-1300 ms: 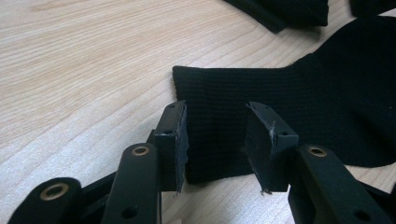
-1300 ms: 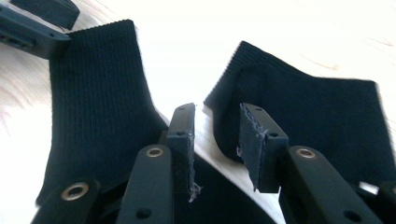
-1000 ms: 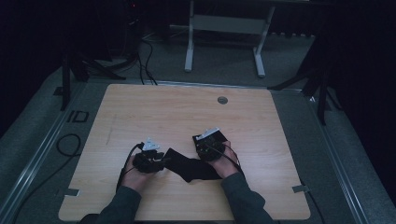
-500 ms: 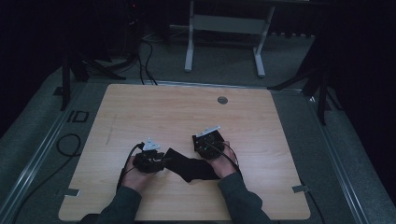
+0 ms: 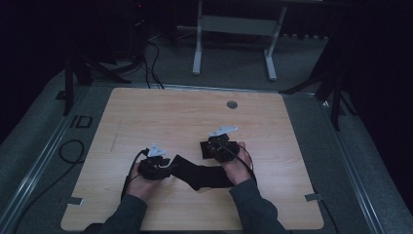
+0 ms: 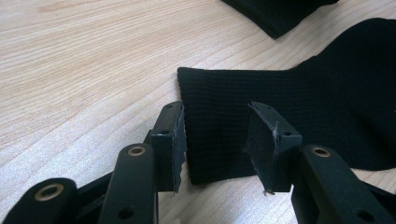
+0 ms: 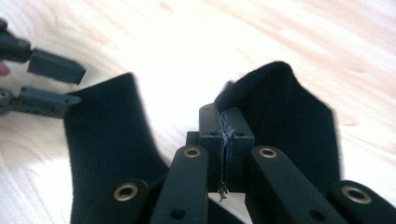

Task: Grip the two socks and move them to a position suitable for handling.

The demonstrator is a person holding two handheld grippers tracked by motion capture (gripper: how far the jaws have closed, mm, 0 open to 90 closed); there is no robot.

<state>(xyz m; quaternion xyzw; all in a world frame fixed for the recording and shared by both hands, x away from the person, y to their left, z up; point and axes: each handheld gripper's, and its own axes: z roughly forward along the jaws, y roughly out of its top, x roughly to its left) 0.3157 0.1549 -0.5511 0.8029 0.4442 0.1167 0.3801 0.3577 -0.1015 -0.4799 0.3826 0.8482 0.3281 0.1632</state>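
A: Where is the sock (image 5: 202, 173)?

B: It is a black sock lying on the wooden surface (image 5: 160, 117), stretched between the two claws. One end sits flat just ahead of the left claw (image 6: 215, 140); the other end is bunched up at the right claw (image 7: 225, 154).

A: How does the left claw stand?

B: Its jaws are apart at a middling gap, one to each side of the sock's ribbed end (image 6: 219, 102). That end lies between them and a little beyond. The left pad looks to be right at the sock's edge, but I cannot tell if it touches.

A: And the right claw?

B: Its jaws are pressed together, pinching a fold of the sock. Cloth rises past the tips on the right side and spreads off to the left, toward the other claw (image 7: 46, 86) seen farther off.

A: From above?

B: Both claws are near the person's edge of the surface, the left (image 5: 156, 165) a little nearer the person than the right (image 5: 219, 146). A small round disc (image 5: 232, 104) sits on the surface well beyond the right claw.
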